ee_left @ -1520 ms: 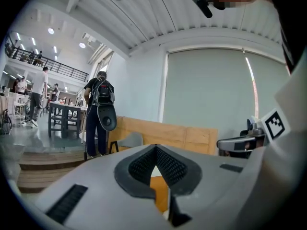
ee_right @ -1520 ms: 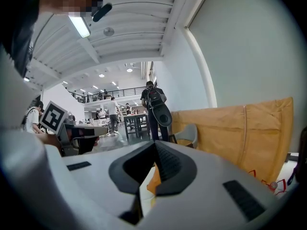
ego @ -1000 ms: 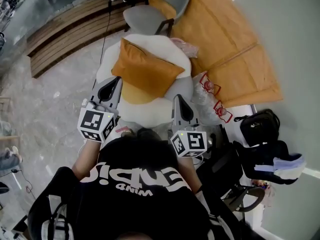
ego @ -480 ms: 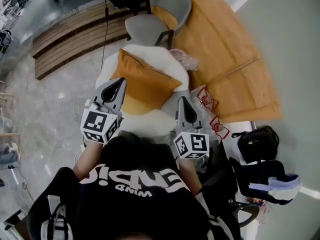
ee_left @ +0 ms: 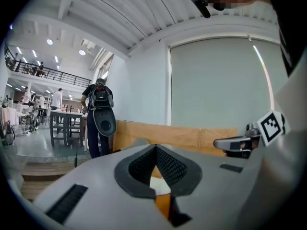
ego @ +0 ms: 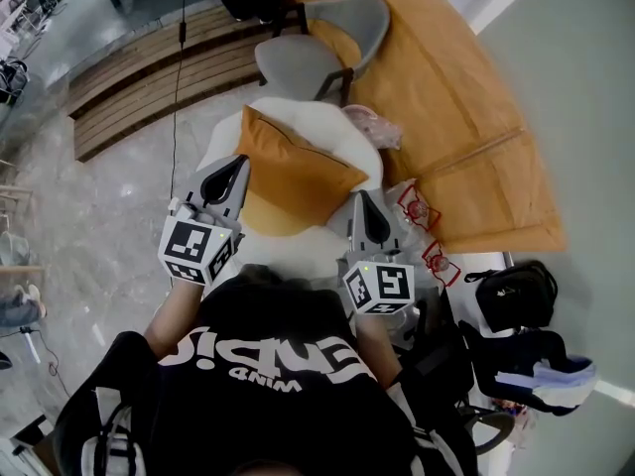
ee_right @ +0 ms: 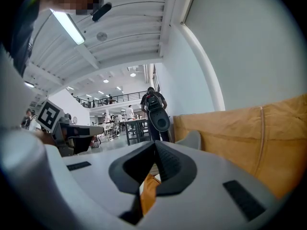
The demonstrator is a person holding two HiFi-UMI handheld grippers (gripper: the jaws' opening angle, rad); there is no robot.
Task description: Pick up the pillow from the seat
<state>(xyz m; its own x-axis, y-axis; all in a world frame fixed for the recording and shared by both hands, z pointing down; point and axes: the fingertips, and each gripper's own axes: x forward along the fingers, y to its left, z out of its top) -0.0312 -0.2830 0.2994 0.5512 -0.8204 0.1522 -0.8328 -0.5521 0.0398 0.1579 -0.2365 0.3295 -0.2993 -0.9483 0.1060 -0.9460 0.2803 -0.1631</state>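
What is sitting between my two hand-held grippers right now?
The orange pillow, resting on the white seat, lies between the shut left hand-held gripper and the shut right hand-held gripper, as the head view shows.

Floor [ego: 99, 206] left of seat [ego: 327, 125] open; grey chair [ego: 308, 62] close behind; plastic bags [ego: 412, 206] crowd right side.
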